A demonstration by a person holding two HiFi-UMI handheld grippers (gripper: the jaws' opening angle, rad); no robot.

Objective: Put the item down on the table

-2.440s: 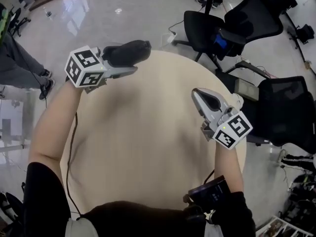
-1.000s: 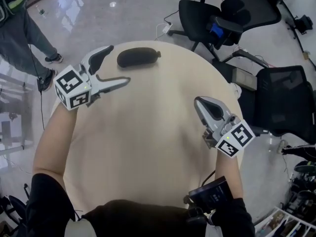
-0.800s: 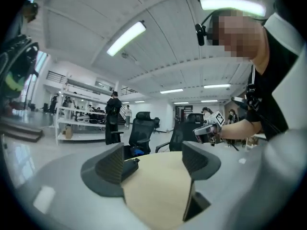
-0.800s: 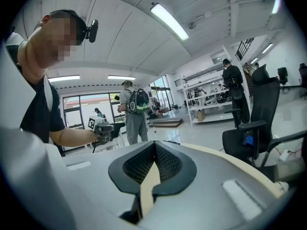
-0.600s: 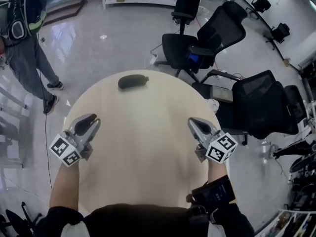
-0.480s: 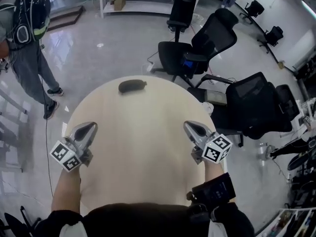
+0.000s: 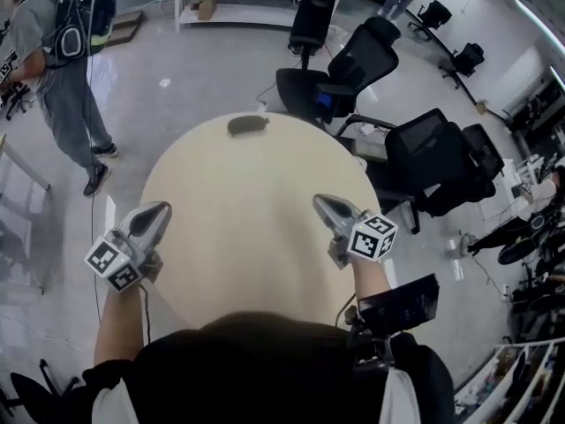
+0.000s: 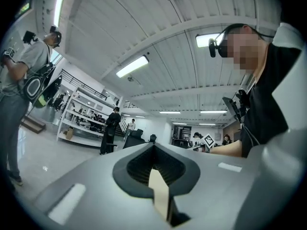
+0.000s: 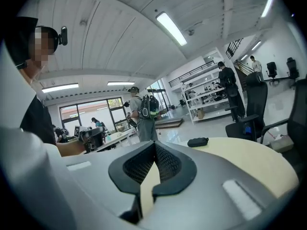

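A dark oblong pouch [image 7: 248,125] lies alone at the far edge of the round beige table [image 7: 247,228]; in the right gripper view the pouch [image 9: 197,142] shows far off on the tabletop. My left gripper [image 7: 159,212] hovers over the table's near left rim, far from the pouch, its jaws shut with nothing between them. In its own view the left gripper [image 8: 154,148] points up toward the room. My right gripper [image 7: 325,207] is at the table's near right, jaws together and empty; in its own view the right gripper [image 9: 154,147] faces across the table.
Black office chairs [image 7: 353,64] crowd the floor beyond the table's far right, with another chair [image 7: 437,162] to the right. A person with a backpack [image 7: 66,56] stands at the far left. A dark device [image 7: 397,303] sits on the right forearm.
The left gripper let go of the pouch at the far edge, drew back to the near left rim and shut. The right gripper stayed shut. The head view pulled back.
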